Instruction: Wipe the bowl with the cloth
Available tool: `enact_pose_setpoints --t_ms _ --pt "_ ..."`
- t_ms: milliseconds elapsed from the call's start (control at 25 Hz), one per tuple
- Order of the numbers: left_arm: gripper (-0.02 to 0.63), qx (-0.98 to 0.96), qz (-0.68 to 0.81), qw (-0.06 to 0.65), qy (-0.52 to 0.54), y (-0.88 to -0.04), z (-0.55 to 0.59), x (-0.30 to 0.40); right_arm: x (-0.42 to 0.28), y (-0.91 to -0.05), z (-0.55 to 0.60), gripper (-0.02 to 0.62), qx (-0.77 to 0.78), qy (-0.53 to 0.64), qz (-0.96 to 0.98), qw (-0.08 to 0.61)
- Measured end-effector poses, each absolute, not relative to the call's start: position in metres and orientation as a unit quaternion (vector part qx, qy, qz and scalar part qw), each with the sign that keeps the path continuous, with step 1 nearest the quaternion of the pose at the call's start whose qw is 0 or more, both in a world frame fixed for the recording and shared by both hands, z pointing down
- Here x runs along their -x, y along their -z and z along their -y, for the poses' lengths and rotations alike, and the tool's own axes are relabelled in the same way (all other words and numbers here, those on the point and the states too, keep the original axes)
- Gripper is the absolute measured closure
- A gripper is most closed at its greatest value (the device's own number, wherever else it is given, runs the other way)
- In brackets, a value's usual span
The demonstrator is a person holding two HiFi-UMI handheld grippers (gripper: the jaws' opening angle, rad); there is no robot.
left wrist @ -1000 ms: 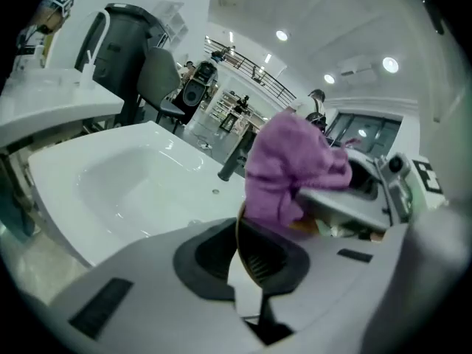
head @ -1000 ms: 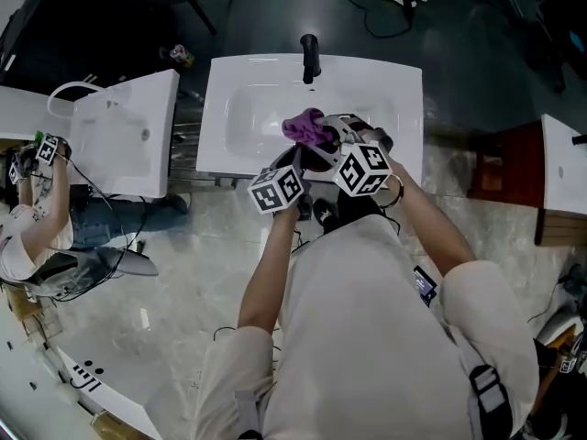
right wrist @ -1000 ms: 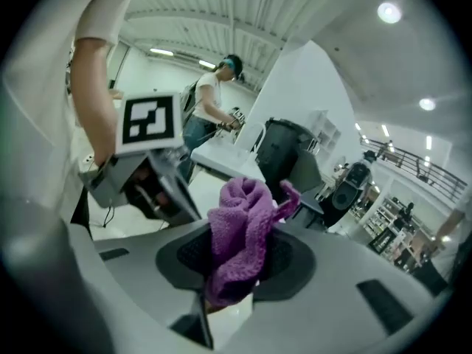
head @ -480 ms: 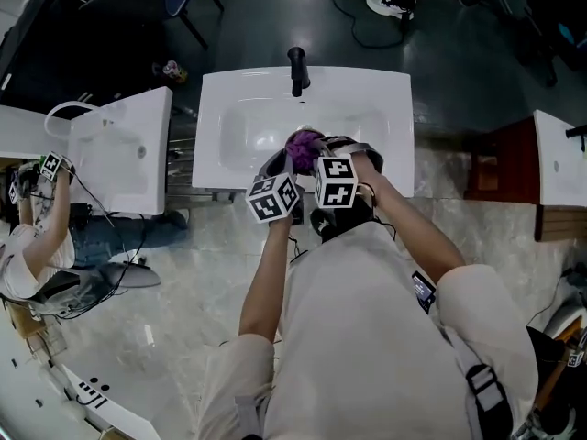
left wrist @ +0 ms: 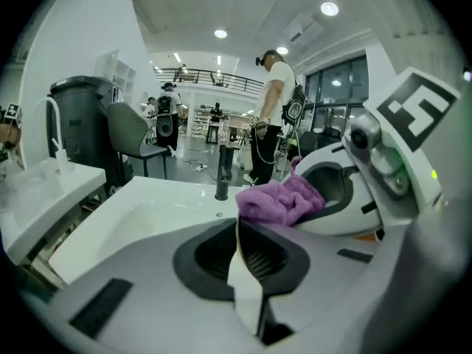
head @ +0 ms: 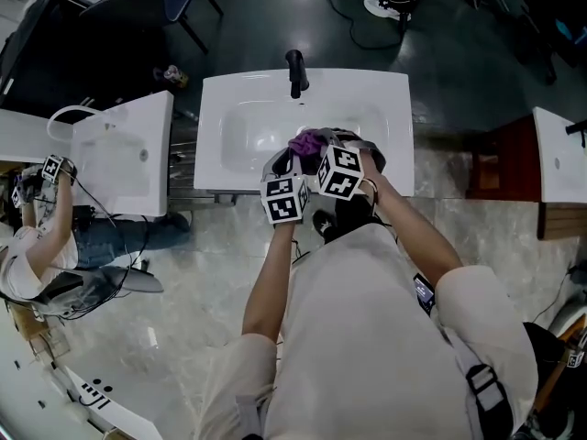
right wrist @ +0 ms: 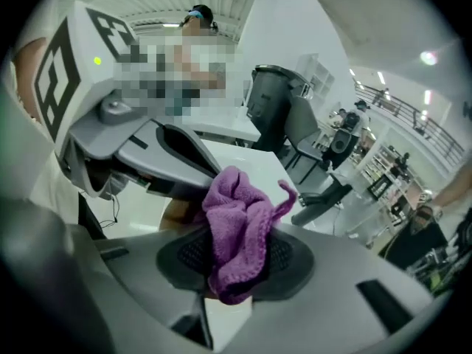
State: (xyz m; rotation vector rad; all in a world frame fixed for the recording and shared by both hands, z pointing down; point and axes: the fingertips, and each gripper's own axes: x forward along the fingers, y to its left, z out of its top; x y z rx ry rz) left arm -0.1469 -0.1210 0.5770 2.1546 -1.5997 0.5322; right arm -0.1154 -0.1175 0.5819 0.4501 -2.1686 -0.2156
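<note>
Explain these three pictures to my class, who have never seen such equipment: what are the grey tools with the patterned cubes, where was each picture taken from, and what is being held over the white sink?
There is no robot here. A person stands at a white sink with a black tap, holding a tool in each hand. Each tool has two jaws that pinch, and the patterned cubes are part of the tools. The top-down picture comes from a camera on the person's head. The other two come from cameras riding on each tool, looking along its jaws. The right gripper is shut on a purple cloth. The left gripper pinches a thin white edge, seemingly the rim of the bowl. Both are held above the basin.
</note>
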Motion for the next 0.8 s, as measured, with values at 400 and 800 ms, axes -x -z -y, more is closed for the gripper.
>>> enact_pose_setpoints --t_ms 400,800 --pt "0.588 -0.777 0.571 0.186 -0.188 -0.572 0.119 0.153 0.121 -0.604 0.072 0.491 -0.152 -0.007 0.867 0.474" --pt "0.588 -0.767 0.571 0.246 -0.159 -0.572 0.116 0.153 0.127 -0.582 0.085 0.491 -0.146 -0.038 0.906 0.395"
